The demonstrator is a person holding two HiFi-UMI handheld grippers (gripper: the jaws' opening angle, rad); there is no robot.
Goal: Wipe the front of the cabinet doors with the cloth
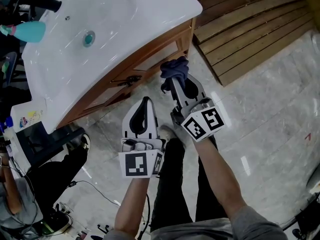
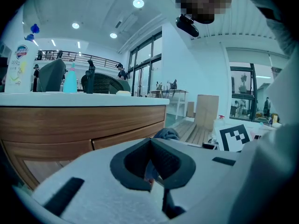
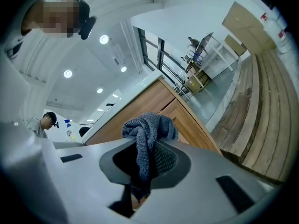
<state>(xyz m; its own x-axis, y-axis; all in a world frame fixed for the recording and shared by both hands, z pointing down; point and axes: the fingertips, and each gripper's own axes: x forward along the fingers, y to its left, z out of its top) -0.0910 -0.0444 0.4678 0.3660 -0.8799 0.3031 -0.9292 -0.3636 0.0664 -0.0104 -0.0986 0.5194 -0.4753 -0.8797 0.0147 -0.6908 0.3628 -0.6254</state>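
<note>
Cloth [image 3: 148, 125] pinched in right tongs [image 3: 145, 157], bunched at the tips, near the door [image 3: 188, 120] ahead. Left tongs [image 2: 150, 149] pressed together, empty. Cloth should be pressed flat and swept in overlapping strokes.

Cloth [image 1: 175, 68], centre: dark blue-grey, knit look. Cabinet doors [image 1: 150, 59]: warm brown wood grain. Worktop [image 1: 115, 14], upper left: glossy white. Left gripper [image 1: 146, 100] & right gripper [image 1: 176, 81]: white, dk grey jaws, b&w square-marker cubes. Floor [image 1: 270, 109], right: pale grey marble.

Two hand-held grippers [image 1: 145, 102] [image 1: 176, 82]; one cloth [image 1: 174, 67]
</note>
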